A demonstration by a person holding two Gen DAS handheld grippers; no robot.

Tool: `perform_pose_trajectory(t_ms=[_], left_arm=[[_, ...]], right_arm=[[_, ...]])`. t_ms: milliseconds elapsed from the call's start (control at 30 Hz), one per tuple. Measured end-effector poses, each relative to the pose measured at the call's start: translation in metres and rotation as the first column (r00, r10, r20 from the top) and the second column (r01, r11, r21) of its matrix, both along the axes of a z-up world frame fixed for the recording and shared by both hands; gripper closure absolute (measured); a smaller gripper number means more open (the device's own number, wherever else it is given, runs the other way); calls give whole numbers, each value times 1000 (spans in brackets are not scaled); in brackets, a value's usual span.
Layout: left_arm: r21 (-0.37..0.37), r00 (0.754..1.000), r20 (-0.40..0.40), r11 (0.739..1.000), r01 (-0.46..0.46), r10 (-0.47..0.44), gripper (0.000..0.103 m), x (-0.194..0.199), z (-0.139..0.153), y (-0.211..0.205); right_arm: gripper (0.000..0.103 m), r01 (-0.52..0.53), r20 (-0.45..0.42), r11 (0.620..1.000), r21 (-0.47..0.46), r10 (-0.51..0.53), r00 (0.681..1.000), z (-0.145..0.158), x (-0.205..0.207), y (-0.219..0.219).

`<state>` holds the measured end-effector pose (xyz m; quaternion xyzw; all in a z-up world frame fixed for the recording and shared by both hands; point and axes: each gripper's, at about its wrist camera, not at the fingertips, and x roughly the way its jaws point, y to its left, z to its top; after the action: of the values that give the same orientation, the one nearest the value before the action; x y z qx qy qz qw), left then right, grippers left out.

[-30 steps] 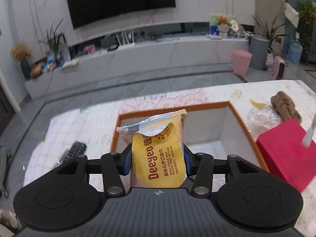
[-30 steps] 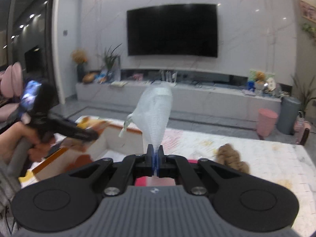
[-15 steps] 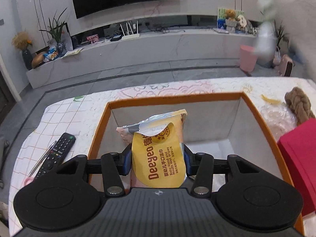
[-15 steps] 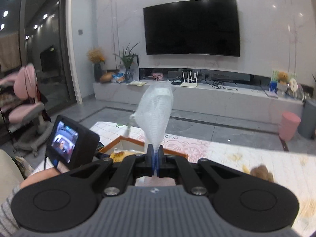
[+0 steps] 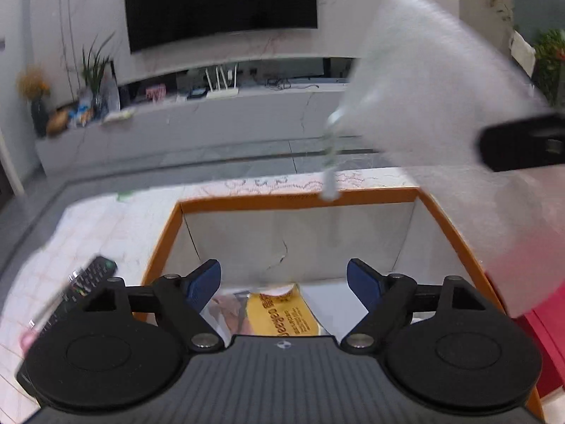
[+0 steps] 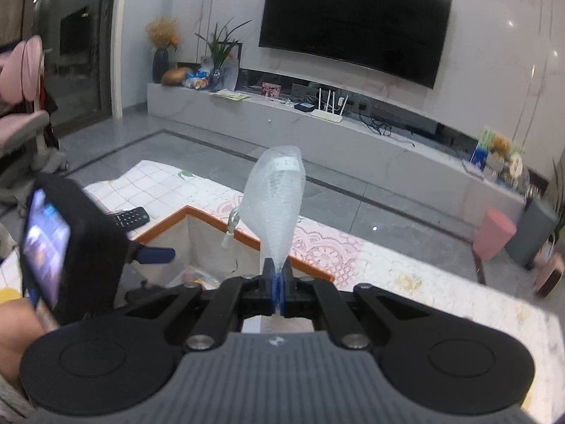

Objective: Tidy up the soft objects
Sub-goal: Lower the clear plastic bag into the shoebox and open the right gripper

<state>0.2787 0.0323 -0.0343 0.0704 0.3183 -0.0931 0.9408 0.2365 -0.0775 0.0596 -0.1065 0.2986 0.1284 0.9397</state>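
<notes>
Living room: wall-mounted television [image 5: 220,1], a long low media console [image 5: 212,113], grey tiled floor. The work surface is a tabletop [image 5: 106,219] under a pale patterned cloth.

Left wrist view: an orange-rimmed storage box [image 5: 300,199] stands on the tabletop directly ahead. The left gripper [image 5: 283,284] hangs over it with jaws wide apart, holding nothing. A yellow wet-wipes pack [image 5: 279,312] lies flat on the box floor below the jaws, so that item counts as stowed. A remote control [image 5: 86,282] lies on the cloth left of the box. A blurred white mesh bag [image 5: 434,81] fills the upper right; a red item [image 5: 543,332] sits outside the box at right.

Right wrist view: the right gripper [image 6: 278,282] has jaws closed tight on the neck of the white mesh bag [image 6: 275,194], which stands up above the box's far rim [image 6: 219,224], not yet inside. The left gripper's [image 6: 155,255] blue pad shows over the box.

Judgement: one item placed, the bag pending; what else remains to be sorted cannot be told.
</notes>
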Motion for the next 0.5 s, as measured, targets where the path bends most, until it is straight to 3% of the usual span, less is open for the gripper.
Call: perform_pose_trajectory(t_ms=[233,400,500], left_arm=[[-4,998,-51,999,-38,38,8,2,15,25],[-153,991,-79,981,-116,105,8,6,27,57],[-161,986,-104,976,-148,132,8,9,23,66]], right_arm=[[103,-7,-86,1000,-24,5,996,-8,25,2],[103,-65,-252,996,-54,49,967,-34,49,16],[103,-102,-295,988,-113,65,953,-52,63,31]])
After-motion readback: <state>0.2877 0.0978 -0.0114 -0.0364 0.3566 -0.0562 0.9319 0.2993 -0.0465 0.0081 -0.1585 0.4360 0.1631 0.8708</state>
